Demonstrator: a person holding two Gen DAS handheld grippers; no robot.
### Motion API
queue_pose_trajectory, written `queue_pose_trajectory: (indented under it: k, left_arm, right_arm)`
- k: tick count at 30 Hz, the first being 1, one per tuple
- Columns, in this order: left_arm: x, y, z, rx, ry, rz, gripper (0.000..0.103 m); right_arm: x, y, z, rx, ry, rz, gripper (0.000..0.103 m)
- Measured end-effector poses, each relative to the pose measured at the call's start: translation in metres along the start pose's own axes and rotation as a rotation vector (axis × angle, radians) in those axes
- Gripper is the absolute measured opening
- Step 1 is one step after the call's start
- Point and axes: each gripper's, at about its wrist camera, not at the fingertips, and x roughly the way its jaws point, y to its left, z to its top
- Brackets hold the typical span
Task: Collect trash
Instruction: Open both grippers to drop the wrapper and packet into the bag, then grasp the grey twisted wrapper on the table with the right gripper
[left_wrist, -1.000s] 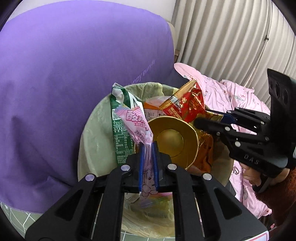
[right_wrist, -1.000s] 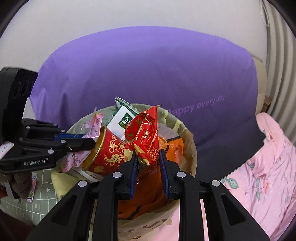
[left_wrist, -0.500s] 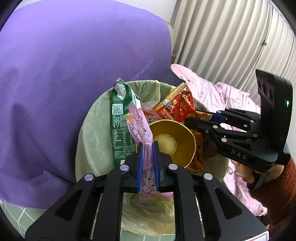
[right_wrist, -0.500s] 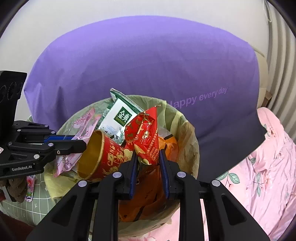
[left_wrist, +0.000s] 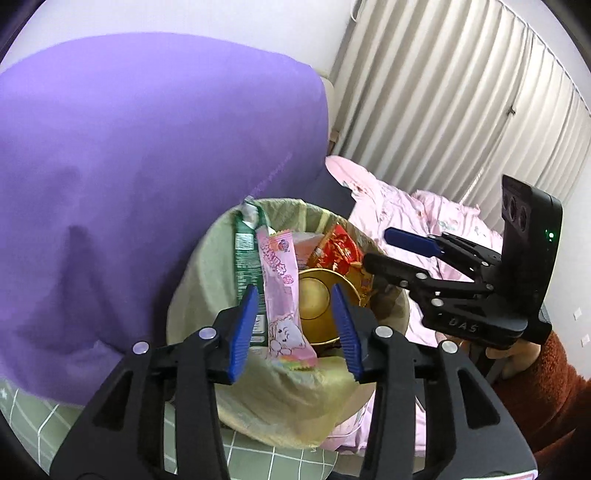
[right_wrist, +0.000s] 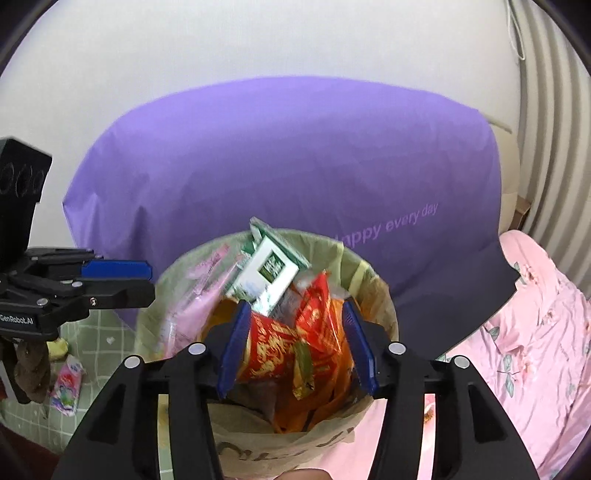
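A round bin lined with a yellow-green bag (left_wrist: 207, 280) (right_wrist: 369, 280) stands on the bed, full of trash. My left gripper (left_wrist: 295, 328) is open above its near rim; the pink wrapper (left_wrist: 280, 291) lies loose between the fingers, in the bin. My right gripper (right_wrist: 295, 347) is open above the bin; the red wrapper (right_wrist: 321, 321) lies loose in it. A red and gold cup (left_wrist: 317, 306) (right_wrist: 273, 350) and a green and white packet (left_wrist: 245, 254) (right_wrist: 269, 273) are in the bin too. Each gripper shows in the other's view (left_wrist: 384, 247) (right_wrist: 147, 280).
A big purple pillow (left_wrist: 129, 166) (right_wrist: 295, 155) stands right behind the bin. A pink quilt (left_wrist: 424, 210) (right_wrist: 535, 332) lies to the right. A green checked sheet (right_wrist: 96, 332) holds a small pink wrapper (right_wrist: 68, 384). Pleated curtains (left_wrist: 461, 103) hang behind.
Both grippers have opened and pulled back from the bin. The pink wrapper and the red wrapper have been let go and now lie in the bin.
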Motion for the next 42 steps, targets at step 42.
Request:
queue_pose_trajectory:
  k: [42]
  left_arm:
    - [-0.234,0.242,-0.305,-0.889,-0.176,0.616,0.052]
  right_arm:
    - [0.033,0.268,-0.063,-0.275,0.111,0.483,0.067]
